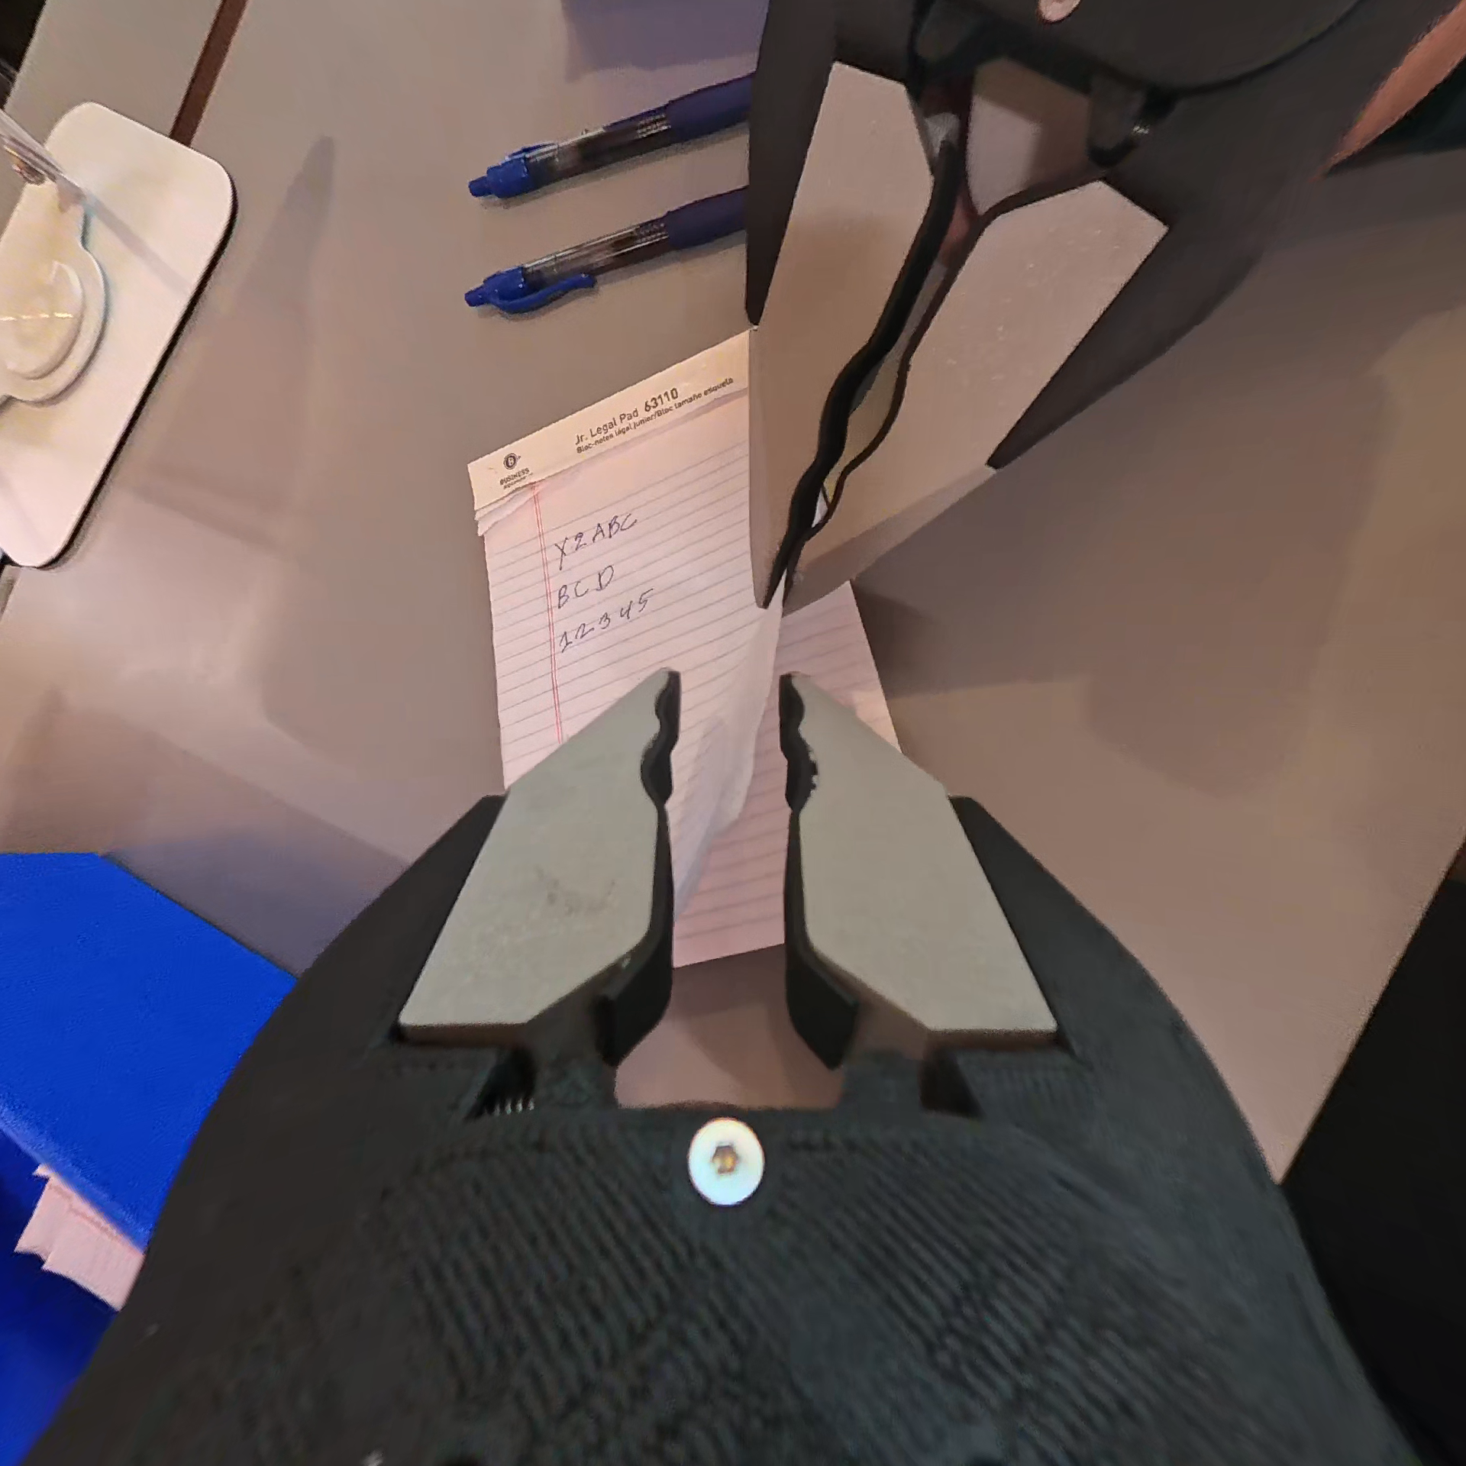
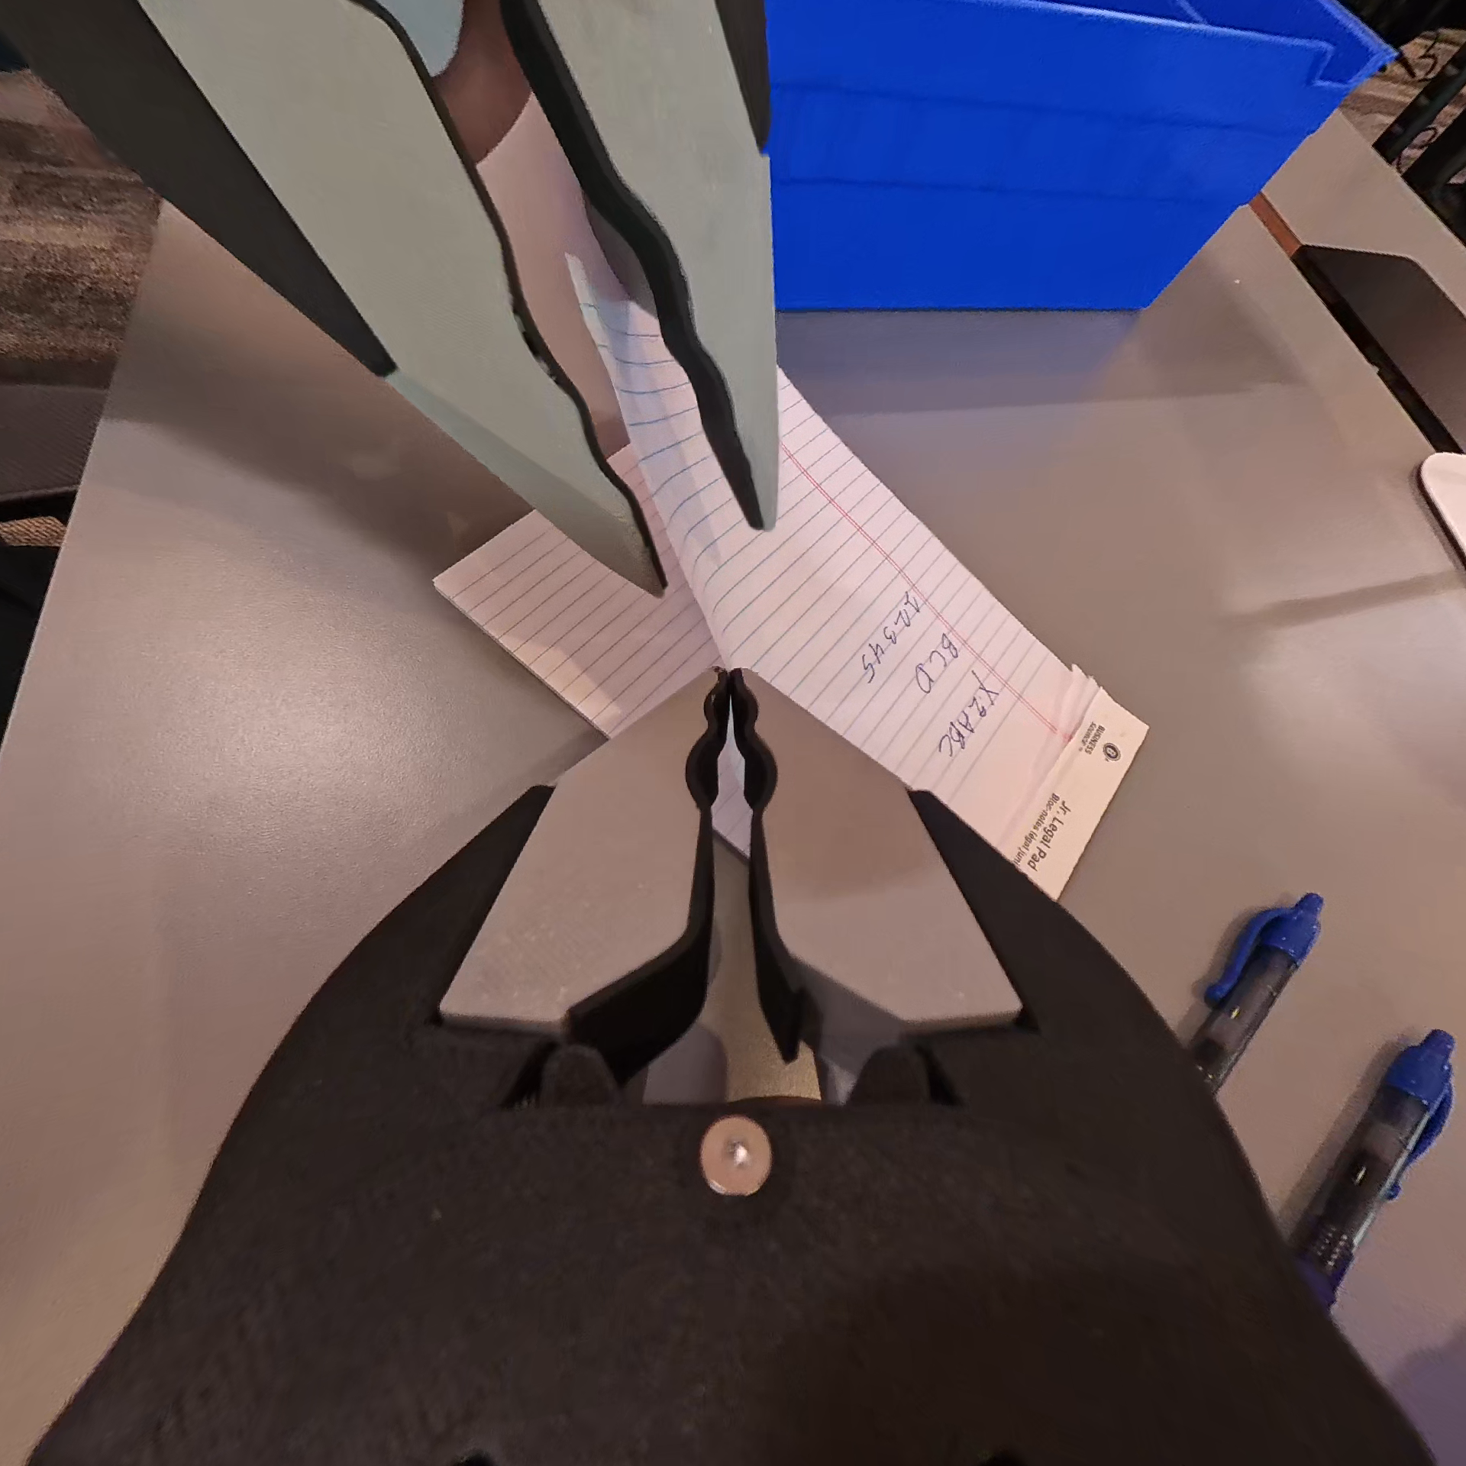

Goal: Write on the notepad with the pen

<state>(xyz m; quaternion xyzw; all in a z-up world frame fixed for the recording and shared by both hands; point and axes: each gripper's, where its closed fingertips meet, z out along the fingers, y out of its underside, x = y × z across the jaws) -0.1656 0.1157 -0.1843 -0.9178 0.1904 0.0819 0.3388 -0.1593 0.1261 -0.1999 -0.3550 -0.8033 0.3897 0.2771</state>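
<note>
A white lined notepad [image 1: 635, 555] lies on the grey table, with handwriting on its top sheet [image 2: 833, 571]. That sheet is lifted and curled up off the page below [image 2: 571, 619]. My right gripper [image 2: 728, 674] is shut, pinching the side edge of the lifted sheet; it also shows in the left wrist view [image 1: 773, 599]. My left gripper [image 1: 730, 690] is open, with the raised lower part of the sheet between its jaws; it also shows in the right wrist view [image 2: 704, 555]. Two blue pens [image 1: 603, 143] [image 1: 555, 278] lie on the table beyond the pad's head, and neither is held.
A blue plastic bin [image 2: 1031, 159] stands on the table by the pad's foot, left of my left gripper [image 1: 95, 992]. A white coaster [image 1: 103, 317] with a clear glass on it sits at the far left. The pens lie right of my right gripper [image 2: 1253, 984] [image 2: 1380, 1134].
</note>
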